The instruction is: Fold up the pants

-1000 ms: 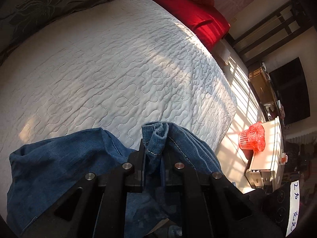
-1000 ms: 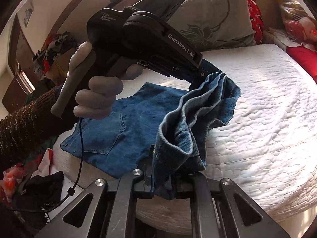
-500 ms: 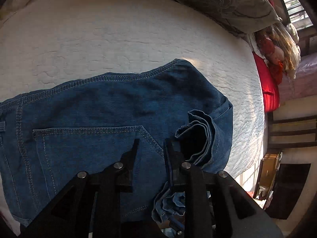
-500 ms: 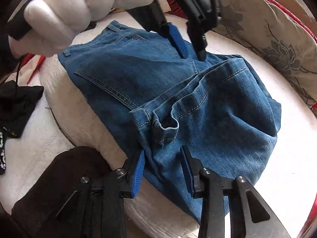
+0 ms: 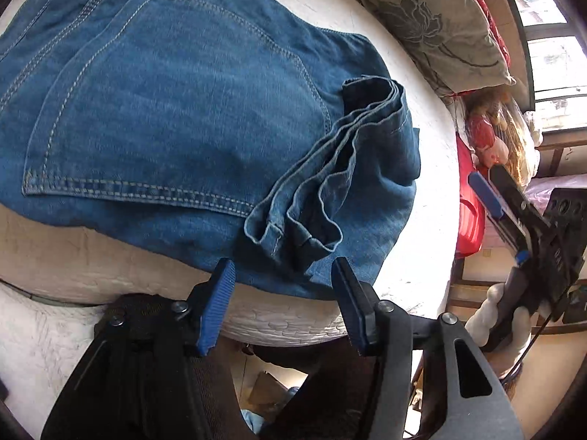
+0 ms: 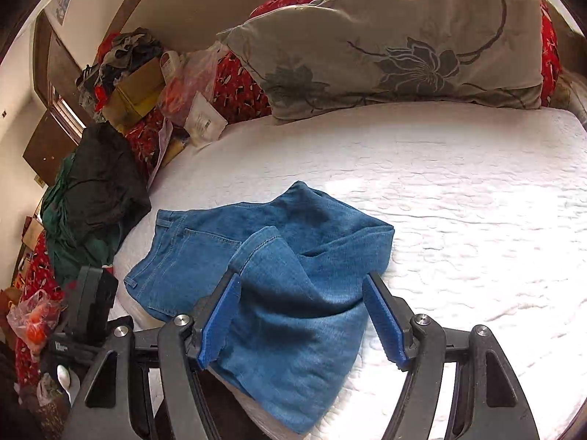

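The blue jeans [image 5: 190, 117] lie folded on the white quilted bed [image 5: 433, 168], back pocket up, with the leg hems [image 5: 308, 220] bunched on top near the bed's edge. My left gripper [image 5: 282, 275] is open and empty, just short of the hems. My right gripper [image 6: 301, 289] is open and empty, its blue pads on either side of the folded denim [image 6: 286, 278] near the front edge of the bed [image 6: 458, 198]. The right gripper also shows at the right of the left wrist view [image 5: 488, 198].
A grey floral pillow [image 6: 396, 47] and red bedding [image 6: 238, 84] lie at the head of the bed. Dark clothes [image 6: 95, 190], boxes and bags [image 6: 154, 84] pile up along the left side. A red item [image 5: 469, 220] sits beyond the bed's far edge.
Both grippers, shut on the leg hems a second ago, carried them over the seat of the jeans, let go, opened wide and drew back towards the bed's edge.
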`<state>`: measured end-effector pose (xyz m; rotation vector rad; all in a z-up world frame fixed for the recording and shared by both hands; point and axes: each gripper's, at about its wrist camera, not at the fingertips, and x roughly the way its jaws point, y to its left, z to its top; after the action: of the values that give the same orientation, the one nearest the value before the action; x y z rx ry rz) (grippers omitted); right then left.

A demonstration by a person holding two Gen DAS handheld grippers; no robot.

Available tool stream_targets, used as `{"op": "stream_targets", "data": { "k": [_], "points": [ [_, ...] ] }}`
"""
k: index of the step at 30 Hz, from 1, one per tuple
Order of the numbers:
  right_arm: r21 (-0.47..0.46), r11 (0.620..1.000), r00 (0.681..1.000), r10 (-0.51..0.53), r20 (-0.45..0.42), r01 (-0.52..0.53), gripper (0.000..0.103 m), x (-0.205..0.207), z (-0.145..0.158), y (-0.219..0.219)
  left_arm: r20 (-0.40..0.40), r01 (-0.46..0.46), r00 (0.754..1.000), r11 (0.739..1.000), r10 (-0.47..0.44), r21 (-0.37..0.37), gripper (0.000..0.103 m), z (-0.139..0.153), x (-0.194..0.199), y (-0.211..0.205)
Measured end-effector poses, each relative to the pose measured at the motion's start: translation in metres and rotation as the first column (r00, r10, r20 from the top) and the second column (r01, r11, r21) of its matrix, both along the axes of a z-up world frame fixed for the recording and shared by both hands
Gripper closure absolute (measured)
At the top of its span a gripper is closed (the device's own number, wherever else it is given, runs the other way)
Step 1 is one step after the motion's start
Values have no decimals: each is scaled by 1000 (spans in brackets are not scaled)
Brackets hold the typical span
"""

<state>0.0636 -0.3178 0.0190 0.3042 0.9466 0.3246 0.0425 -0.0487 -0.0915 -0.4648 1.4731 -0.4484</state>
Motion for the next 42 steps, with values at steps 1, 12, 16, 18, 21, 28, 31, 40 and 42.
{"op": "stream_targets", "data": {
  "k": [1,12,16,18,21,28,31,40,42],
  "points": [
    [-3,1000,1000,27,-11,-27,32,13,-3,4,-14,-4,1000,1000,4,3,50,-4,-4,-5],
    [-121,928,925,327,-194,-353,89,84,-67,91,-19,-143,989,978,147,151,55,-25,4,-32],
    [-140,919,930,359,-81,-368,89,89,-42,113,-10,-180,983,969,184,170,72,-22,-1,-28],
    [-215,891,916,392,-81,-400,81,94,-49,134,-42,-215,974,964,224,159,74,-30,2,-23],
    [-214,854,871,420,-256,-475,77,108,-77,152,-75,-224,969,964,236,144,74,-32,6,-18],
    [11,948,943,317,-99,-318,46,123,-17,47,-67,-240,967,965,248,105,74,-20,2,-3],
    [-150,929,937,320,-140,-339,46,120,-26,34,37,-246,969,959,244,143,74,-1,3,-8],
    [-411,823,918,327,-224,-393,91,113,-85,33,-11,-293,953,931,302,216,72,-20,19,-13],
    [-365,873,941,252,-227,-322,91,126,-87,13,-14,-289,954,931,299,224,72,-19,19,-11]
  ]
}}
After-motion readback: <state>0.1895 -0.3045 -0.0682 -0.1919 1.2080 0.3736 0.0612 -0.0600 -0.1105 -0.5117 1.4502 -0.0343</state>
